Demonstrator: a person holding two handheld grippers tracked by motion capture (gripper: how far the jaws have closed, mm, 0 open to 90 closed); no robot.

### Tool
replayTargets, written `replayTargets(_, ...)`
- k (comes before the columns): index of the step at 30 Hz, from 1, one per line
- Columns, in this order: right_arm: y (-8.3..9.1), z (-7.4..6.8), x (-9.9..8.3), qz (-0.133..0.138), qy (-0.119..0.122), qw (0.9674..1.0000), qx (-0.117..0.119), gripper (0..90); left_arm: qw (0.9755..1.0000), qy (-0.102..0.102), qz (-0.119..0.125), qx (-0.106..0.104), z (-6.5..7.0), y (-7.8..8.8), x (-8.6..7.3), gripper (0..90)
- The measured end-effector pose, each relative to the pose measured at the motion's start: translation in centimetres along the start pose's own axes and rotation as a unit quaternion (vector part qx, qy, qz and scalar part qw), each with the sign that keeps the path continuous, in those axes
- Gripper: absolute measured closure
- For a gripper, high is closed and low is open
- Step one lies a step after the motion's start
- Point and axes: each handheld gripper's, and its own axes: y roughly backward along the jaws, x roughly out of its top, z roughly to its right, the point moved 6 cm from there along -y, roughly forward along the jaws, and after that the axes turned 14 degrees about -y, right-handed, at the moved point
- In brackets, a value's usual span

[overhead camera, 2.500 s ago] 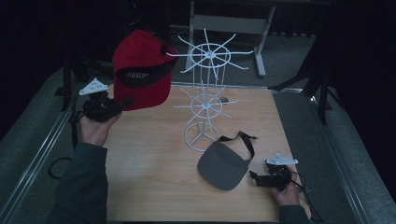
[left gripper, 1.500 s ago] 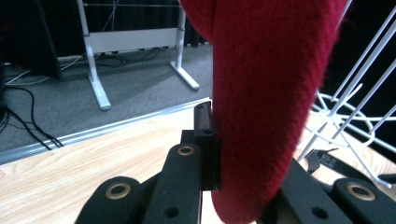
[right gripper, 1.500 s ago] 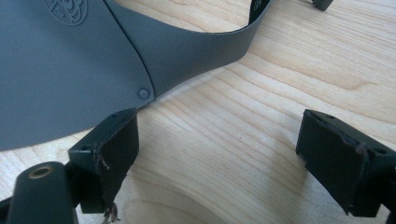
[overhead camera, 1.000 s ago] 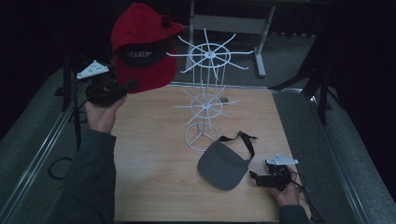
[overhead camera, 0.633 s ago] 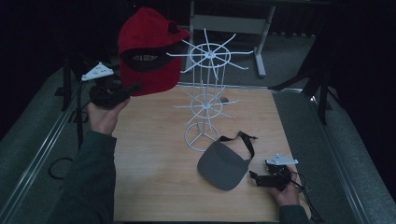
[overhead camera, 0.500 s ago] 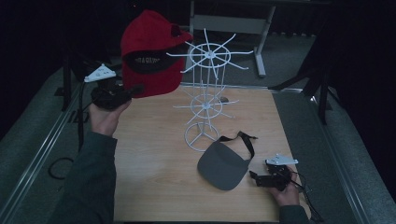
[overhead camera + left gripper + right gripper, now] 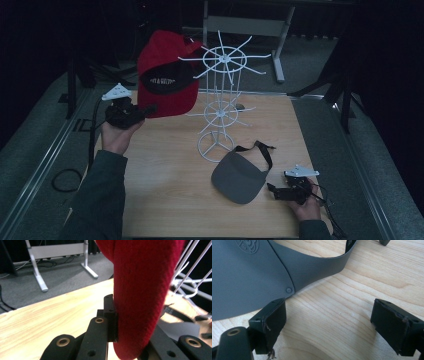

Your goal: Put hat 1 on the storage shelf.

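Red knitted fabric of a soft cap with a black front panel (image 7: 166,80) fills the upper left of the high view, pinched by the left gripper (image 7: 148,108), whose black jaws clamp its thick ribbed edge. At centre stands a white wire rack with spoked tiers (image 7: 220,100). Lower right, a smooth grey visor with a black strap (image 7: 237,176) lies flat on the pale wooden table (image 7: 165,190); the right gripper (image 7: 272,188) sits just beside it, jaws spread.

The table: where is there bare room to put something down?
Bare wood lies on the table between the sleeve and the grey visor, and along the right edge behind the right gripper. The middle is crowded by the white rack and the red cap.
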Motion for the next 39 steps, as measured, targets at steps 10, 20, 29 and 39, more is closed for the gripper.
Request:
replayTargets(10,0.0,0.0,0.0,-0.001,-0.002,1.0000,0.000,13.1,0.9995,0.000,-0.026,-0.017,0.5,-1.3,-2.4,85.7)
replayTargets(20,0.0,0.0,0.0,-0.001,-0.002,1.0000,0.000,13.1,0.9989,0.009,-0.038,-0.026,0.9,-2.7,-3.5,85.6)
replayTargets(29,0.0,0.0,0.0,-0.001,-0.001,1.0000,0.000,13.1,0.9987,0.022,-0.036,-0.028,0.7,-3.8,-3.9,85.5)
replayTargets(39,0.0,0.0,0.0,-0.001,-0.002,1.0000,0.001,13.1,0.9989,0.033,-0.028,-0.015,0.1,-4.1,-3.8,84.3)
